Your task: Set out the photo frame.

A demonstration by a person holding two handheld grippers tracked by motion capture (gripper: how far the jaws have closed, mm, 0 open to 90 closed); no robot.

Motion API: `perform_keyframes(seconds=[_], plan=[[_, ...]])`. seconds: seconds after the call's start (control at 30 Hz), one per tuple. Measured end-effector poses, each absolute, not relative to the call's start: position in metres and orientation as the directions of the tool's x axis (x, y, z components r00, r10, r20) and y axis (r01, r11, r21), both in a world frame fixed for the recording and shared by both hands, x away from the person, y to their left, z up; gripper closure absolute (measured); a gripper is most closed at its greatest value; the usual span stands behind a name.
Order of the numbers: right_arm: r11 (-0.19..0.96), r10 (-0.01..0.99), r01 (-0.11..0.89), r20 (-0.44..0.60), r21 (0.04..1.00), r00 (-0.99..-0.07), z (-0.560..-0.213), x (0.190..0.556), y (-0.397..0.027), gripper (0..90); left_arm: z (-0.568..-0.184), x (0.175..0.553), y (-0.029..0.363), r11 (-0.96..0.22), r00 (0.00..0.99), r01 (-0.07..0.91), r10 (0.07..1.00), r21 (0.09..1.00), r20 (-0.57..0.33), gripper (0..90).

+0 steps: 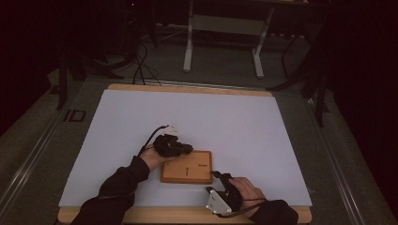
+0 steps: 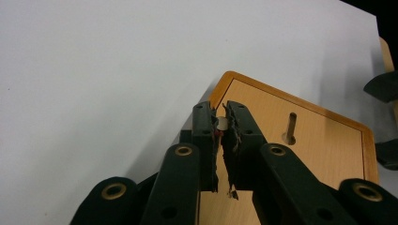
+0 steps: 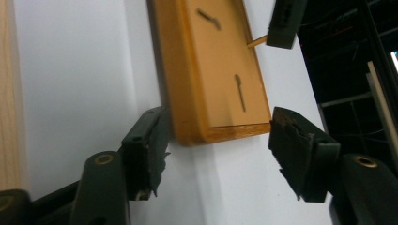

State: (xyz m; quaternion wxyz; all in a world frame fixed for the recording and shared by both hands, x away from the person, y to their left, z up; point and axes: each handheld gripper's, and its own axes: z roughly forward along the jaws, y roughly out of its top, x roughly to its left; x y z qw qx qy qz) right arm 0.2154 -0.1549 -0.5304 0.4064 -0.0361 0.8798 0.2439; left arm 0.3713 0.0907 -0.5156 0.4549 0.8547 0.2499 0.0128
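While I look down from the high view, the wooden board [image 1: 187,167] lies flat on the white sheet of the worktop [image 1: 234,122], near the front edge and between my two hands. My left gripper [image 1: 172,145] rests at the board's far left corner, its cable trailing away behind it, and my right gripper [image 1: 219,180] sits just beside the board's near right corner, the grey plate on top of it catching the light. Moving to the left gripper view, the fingers [image 2: 206,136] are pressed together on a small pale peg [image 2: 222,123] that stands at the corner of the board [image 2: 324,140]; a second slim peg [image 2: 292,125] rises from a slot farther along the panel. Moving to the right gripper view, the fingers [image 3: 145,145] stand apart with nothing pinched, one on each side of the corner of the board [image 3: 211,70], which lies just beyond their tips without touching them. Two dark slots mark the board's face here, and the left gripper [image 3: 285,21] shows at the far edge, with a thin wooden stick [image 3: 257,41] jutting from it.
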Motion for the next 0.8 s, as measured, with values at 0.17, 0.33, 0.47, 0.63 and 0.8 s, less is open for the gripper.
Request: perform_keyframes(seconds=[0.17,0.33,0.47,0.63,0.8], plan=[[0.890,0.115,-0.270,-0.753,0.368,-0.648,-0.535,0.216,-0.152,39.5,-0.515,0.374,0.091,-0.456,0.870,0.430,0.439,0.779,-0.224,83.9],[0.890,0.046,-0.360,-0.840,0.280,-0.540,-0.546,0.211,-0.144,47.8,-0.514,0.377,0.091,-0.457,0.866,0.443,0.441,0.771,-0.236,84.0],[0.894,0.000,-0.391,-0.873,0.218,-0.488,-0.553,0.211,-0.141,54.6,-0.514,0.377,0.090,-0.462,0.866,0.445,0.442,0.767,-0.236,84.1],[0.894,-0.063,-0.427,-0.903,0.139,-0.425,-0.558,0.210,-0.139,62.3,-0.513,0.378,0.090,-0.466,0.865,0.449,0.442,0.762,-0.239,84.1],[0.901,-0.082,-0.422,-0.911,0.106,-0.404,-0.564,0.211,-0.138,64.3,-0.512,0.377,0.089,-0.481,0.871,0.438,0.436,0.759,-0.226,84.0]])
